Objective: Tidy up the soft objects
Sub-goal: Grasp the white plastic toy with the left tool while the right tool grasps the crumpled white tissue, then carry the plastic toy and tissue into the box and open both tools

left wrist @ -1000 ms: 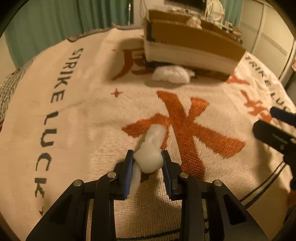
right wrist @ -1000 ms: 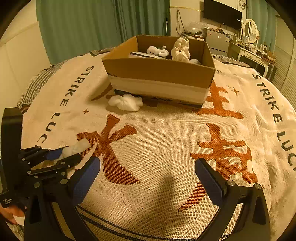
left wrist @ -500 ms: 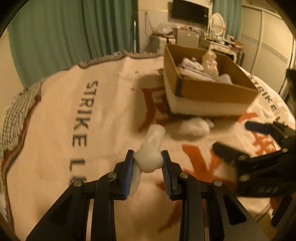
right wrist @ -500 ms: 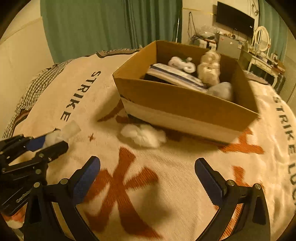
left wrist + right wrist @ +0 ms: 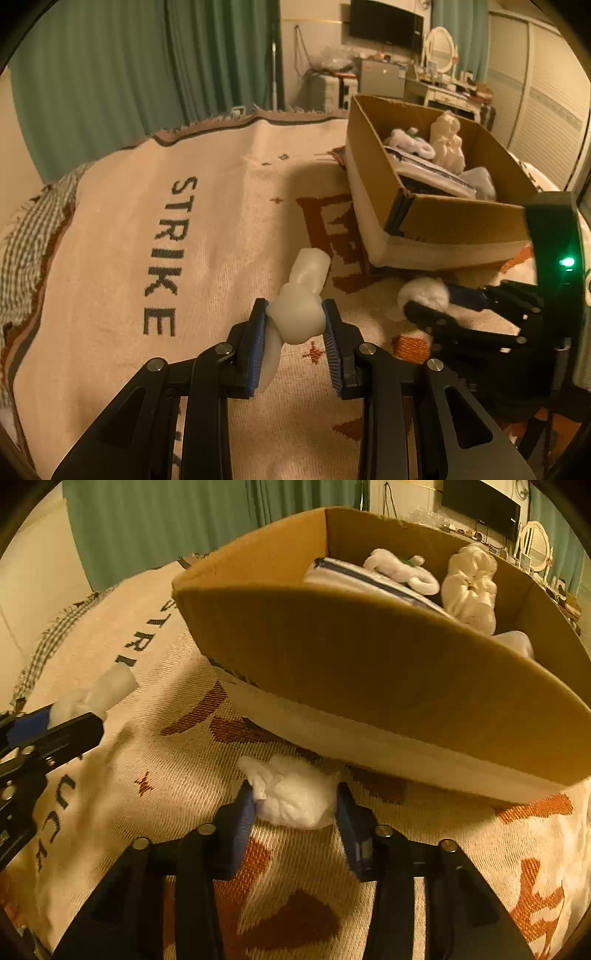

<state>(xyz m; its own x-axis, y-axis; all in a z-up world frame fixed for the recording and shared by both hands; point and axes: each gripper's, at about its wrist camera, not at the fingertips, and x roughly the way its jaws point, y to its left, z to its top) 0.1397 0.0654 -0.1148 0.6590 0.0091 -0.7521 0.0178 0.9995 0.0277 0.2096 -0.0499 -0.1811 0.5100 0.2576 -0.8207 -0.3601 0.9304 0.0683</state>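
Observation:
My left gripper [image 5: 295, 325] is shut on a knotted white soft object [image 5: 299, 314] and holds it above the blanket, left of the cardboard box [image 5: 454, 218]. It shows at the left of the right wrist view [image 5: 88, 698]. My right gripper [image 5: 295, 805] sits low on the blanket with its jaws on both sides of a white fluffy wad [image 5: 291, 794], touching it, right at the box's near wall [image 5: 369, 672]. That wad and the right gripper [image 5: 436, 302] also show in the left wrist view. The box holds several white soft items [image 5: 469, 587].
A cream blanket [image 5: 147, 206] with orange characters and "STRIKE LUCK" lettering covers the bed. Green curtains [image 5: 147, 74] hang behind. A dresser with a mirror [image 5: 439, 48] and a TV stand at the back right.
My left gripper has lifted the knotted object off the blanket toward the box. My right gripper has moved forward to the box and closed around the white wad.

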